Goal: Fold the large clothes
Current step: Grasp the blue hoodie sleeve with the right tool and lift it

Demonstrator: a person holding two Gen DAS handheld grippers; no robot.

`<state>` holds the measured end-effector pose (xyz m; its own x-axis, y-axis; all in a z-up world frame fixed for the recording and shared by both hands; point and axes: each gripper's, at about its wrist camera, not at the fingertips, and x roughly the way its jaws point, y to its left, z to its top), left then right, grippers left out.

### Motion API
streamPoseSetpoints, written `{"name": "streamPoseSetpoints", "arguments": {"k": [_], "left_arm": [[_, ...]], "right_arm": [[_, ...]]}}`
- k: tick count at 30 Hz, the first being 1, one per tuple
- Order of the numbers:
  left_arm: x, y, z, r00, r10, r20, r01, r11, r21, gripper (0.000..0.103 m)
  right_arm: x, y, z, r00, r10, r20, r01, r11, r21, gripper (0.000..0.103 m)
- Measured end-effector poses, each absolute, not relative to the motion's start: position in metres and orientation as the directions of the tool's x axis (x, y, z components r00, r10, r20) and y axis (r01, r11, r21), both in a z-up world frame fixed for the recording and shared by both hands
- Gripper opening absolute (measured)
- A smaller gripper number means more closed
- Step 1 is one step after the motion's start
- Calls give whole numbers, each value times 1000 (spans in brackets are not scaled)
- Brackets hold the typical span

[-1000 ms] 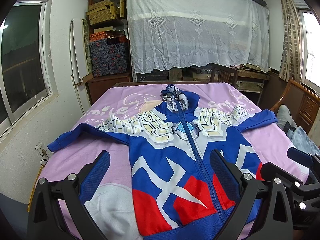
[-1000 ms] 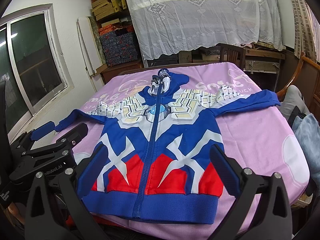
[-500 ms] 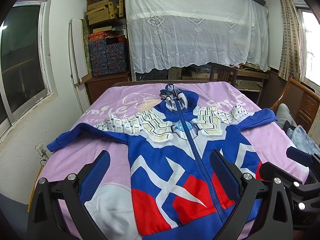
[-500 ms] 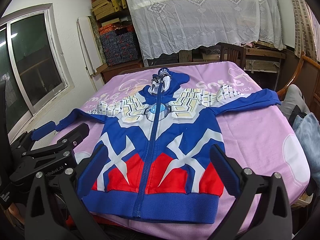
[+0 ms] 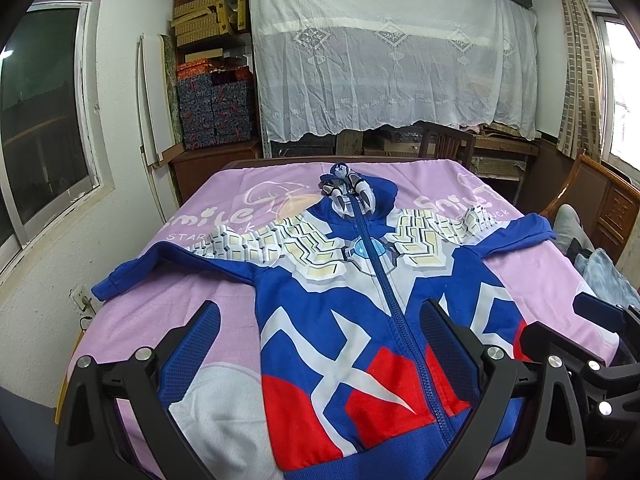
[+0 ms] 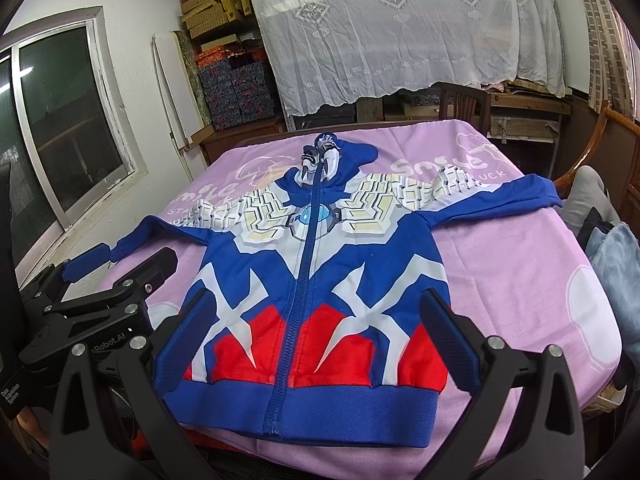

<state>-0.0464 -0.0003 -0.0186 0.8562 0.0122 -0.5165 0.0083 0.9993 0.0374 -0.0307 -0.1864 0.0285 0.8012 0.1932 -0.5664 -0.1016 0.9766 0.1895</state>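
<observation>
Bench (image 6: 520, 264) under a pink printed cover fills the space ahead of both tongs. White lace curtain (image 5: 380, 60) hangs over shelving well beyond it; stacked boxes (image 5: 216, 108) far ahead-left, window (image 6: 68, 128) off to the left, wooden chair (image 5: 448, 144) behind the far edge.

Hoodie (image 6: 316, 280) lies flat on the cover, front up, zipped, both sleeves spread sideways, hood at the far end. Blue hem band is the nearest part, right in front of the right tongs.

Left tongs (image 5: 320, 356): wide apart, holding nothing, hovering over the near-left part of the hoodie; left finger over pink cover, right finger over the red/blue panel beside the zip. Cannot tell if the tips touch fabric.

Right tongs (image 6: 318, 338): wide apart, holding nothing, straddling the lower front of the hoodie, zip running up between the fingers. No contact visible.

The two tongs sit side by side: left one shows at the left of the right wrist view, right one at the right edge of the left wrist view.

Grey-blue fabric (image 6: 616, 256) piled off the right bench edge.
</observation>
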Motion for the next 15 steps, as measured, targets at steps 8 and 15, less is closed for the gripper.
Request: {"name": "streamPoseSetpoints", "arguments": {"k": [8, 15], "left_arm": [[-27, 29, -20, 823, 61, -565, -58, 998, 23, 100], [26, 96, -39, 732, 152, -664, -218, 976, -17, 100]], "right_arm": [[-25, -198, 30, 800, 132, -585, -88, 991, 102, 99], [1, -284, 32, 808, 112, -578, 53, 964, 260, 99]]}}
